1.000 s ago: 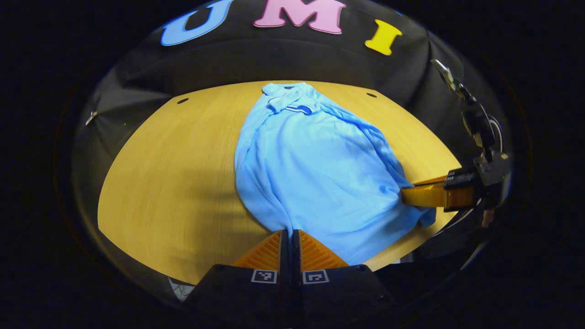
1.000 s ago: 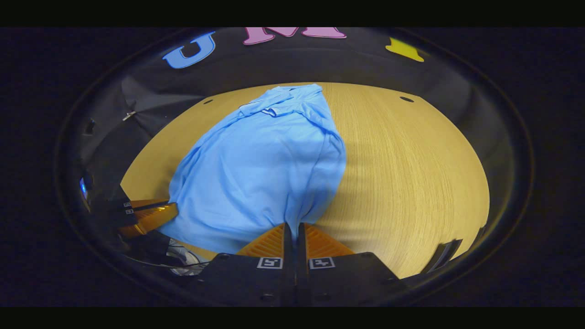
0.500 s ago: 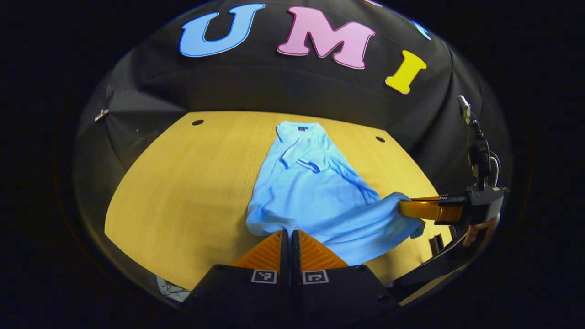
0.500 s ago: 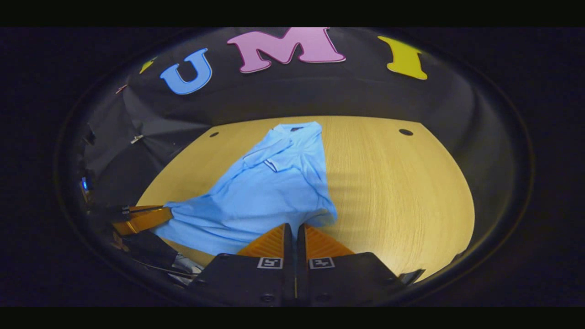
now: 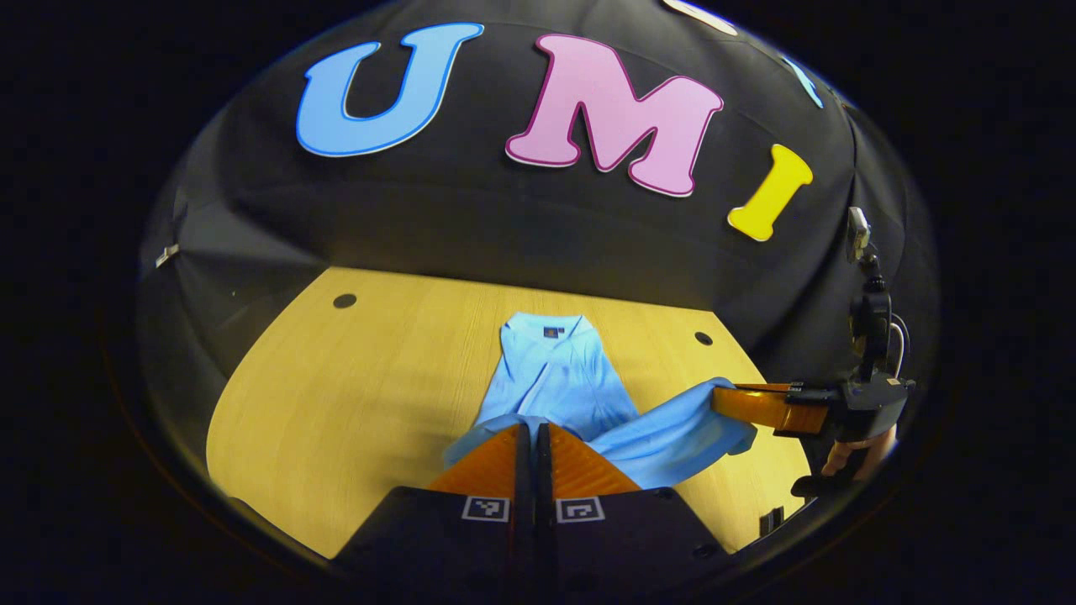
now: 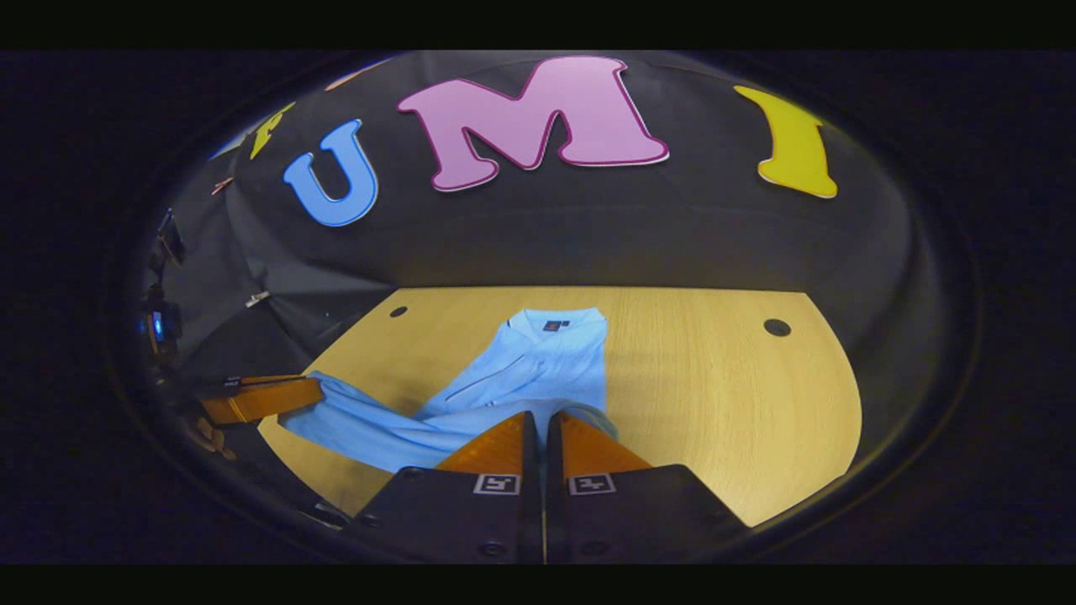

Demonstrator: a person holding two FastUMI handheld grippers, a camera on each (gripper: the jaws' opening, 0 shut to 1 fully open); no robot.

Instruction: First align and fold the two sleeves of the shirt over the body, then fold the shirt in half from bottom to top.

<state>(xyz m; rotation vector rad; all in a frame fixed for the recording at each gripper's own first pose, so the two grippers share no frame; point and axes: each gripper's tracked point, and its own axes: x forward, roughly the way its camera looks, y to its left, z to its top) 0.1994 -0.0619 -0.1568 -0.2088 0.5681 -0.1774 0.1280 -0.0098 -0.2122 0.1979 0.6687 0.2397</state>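
Light-blue cloth shirt lies collar-far on the pale wooden table, hem end nearest both views' fingers.

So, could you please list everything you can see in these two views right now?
shirt: one, light blue, collar end flat on the table, bottom hem lifted between the two claws.
table: one, light wood, under the shirt, with small dark holes near its far corners.
hole: one, dark, far right corner of the table in the right gripper view.
clip: one, pale, on the booth cloth at the left.
left claw: one, shut on the shirt hem.
right claw: one, shut on the shirt hem.
hand: one, under the right claw's body at the right of the left gripper view.
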